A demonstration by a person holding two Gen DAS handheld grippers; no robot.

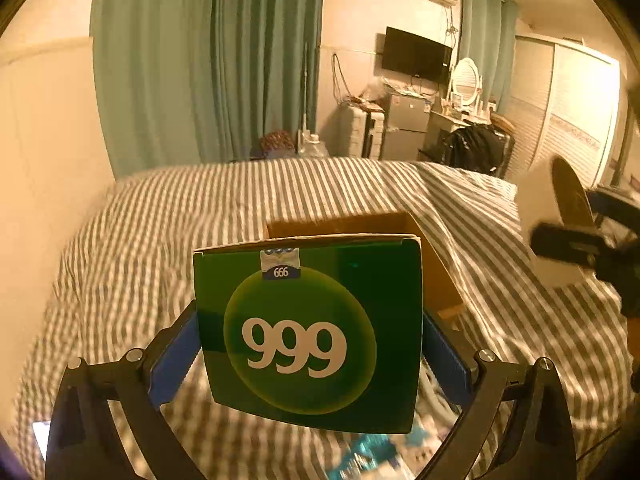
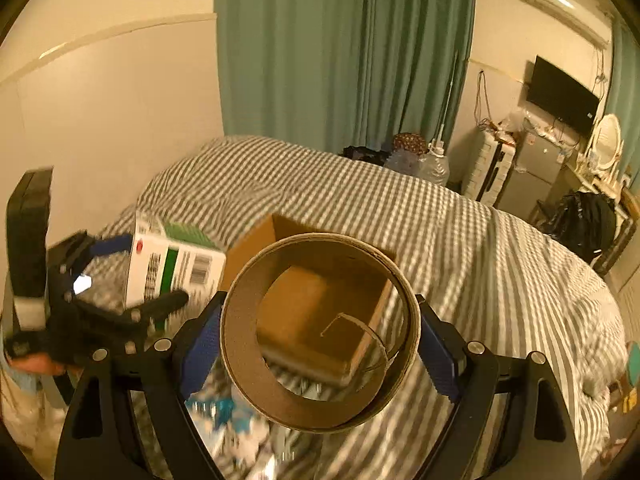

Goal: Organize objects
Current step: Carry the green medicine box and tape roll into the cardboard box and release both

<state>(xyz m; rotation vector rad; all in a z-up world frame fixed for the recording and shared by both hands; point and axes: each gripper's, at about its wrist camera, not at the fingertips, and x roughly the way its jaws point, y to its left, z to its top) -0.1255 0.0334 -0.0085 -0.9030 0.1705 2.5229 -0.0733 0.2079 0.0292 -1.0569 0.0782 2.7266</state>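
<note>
My left gripper is shut on a green box marked 999, held upright above the striped bed. The same green and white box appears at the left of the right wrist view, clamped in the left gripper. My right gripper is shut on a brown cardboard tape roll, held with its hole facing the camera. From the left wrist view the tape roll and the right gripper show at the right edge. An open cardboard box lies on the bed behind both held items; its inside shows through the roll.
A grey-and-white striped bedcover fills the middle ground. Blue and white packets lie blurred on the bed near me. Green curtains, a suitcase, a small fridge, a wall television and a dressing table stand beyond the bed.
</note>
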